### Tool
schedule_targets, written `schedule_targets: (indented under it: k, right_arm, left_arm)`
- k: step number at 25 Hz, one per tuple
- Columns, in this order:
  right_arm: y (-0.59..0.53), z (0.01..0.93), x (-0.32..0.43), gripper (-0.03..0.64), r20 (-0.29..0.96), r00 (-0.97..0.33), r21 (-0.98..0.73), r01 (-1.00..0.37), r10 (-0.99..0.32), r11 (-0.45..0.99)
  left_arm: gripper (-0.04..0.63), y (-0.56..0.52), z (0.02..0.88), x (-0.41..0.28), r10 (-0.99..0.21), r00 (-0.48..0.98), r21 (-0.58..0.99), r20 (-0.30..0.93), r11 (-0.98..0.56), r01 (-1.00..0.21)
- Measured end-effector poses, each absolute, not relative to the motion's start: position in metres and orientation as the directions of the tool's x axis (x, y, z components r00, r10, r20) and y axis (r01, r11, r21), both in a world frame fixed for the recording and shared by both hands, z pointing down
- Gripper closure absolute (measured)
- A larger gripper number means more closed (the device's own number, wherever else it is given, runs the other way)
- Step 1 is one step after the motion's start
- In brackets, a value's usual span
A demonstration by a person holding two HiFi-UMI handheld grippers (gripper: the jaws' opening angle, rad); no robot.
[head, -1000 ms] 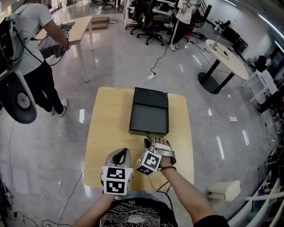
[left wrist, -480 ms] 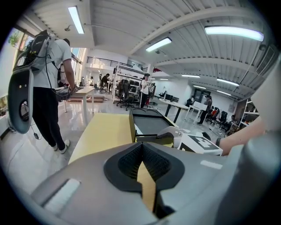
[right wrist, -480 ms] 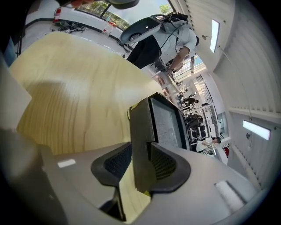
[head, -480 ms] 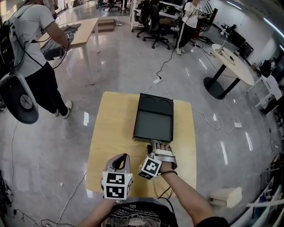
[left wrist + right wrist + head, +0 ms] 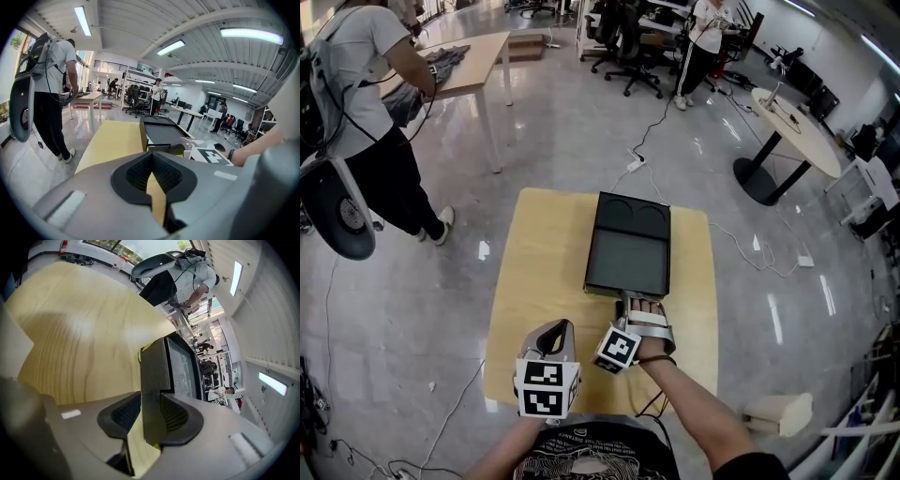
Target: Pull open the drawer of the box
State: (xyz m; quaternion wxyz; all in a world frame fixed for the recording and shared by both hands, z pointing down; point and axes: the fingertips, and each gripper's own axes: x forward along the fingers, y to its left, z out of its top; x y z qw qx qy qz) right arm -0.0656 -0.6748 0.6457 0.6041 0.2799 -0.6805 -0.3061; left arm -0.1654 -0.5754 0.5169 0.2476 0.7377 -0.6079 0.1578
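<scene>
Your right claw [image 5: 628, 299] sits at the near end of the box [image 5: 626, 246], a flat, matte black rectangular case lying mid-desk with two shallow round recesses at its far end. In the right gripper view its jaws stand spread wide. The drawer [image 5: 153, 376], a smooth dark slab with square edges, stands between the ribbed black pads. It lies against one pad and has a gap to the other, so nothing is clamped. Your left claw [image 5: 553, 331] hovers near you over the pale, wood-grained desk [image 5: 525, 272], well apart from the box. Its ribbed pads meet at the tips on nothing.
</scene>
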Motion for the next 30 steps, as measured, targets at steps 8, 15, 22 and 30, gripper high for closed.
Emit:
schedule_targets:
  k: [8,15,22,30]
  right_arm:
    - [-0.677,0.644,-0.062,0.552,0.649,-0.107,0.760,0.044,-0.753,0.649]
    - [-0.675,0.652,-0.057,0.551,0.693,-0.102,0.720,0.054,-0.713,0.692]
    - [-0.660,0.642,-0.060,0.566,0.781,-0.129,0.618,0.025,-0.611,0.786]
    - [-0.631,0.629,-0.067,0.569,0.786,-0.134,0.611,0.017,-0.604,0.791]
  left_arm:
    - [0.578,-0.572,0.523,-0.161,-0.815,0.224,0.185,0.535,-0.146,-0.972]
    - [0.578,-0.569,0.534,-0.149,-0.807,0.248,0.189,0.537,-0.172,-0.967]
    - [0.578,-0.557,0.524,-0.146,-0.807,0.259,0.190,0.530,-0.185,-0.964]
    - [0.578,-0.533,0.512,-0.153,-0.808,0.264,0.184,0.526,-0.196,-0.963]
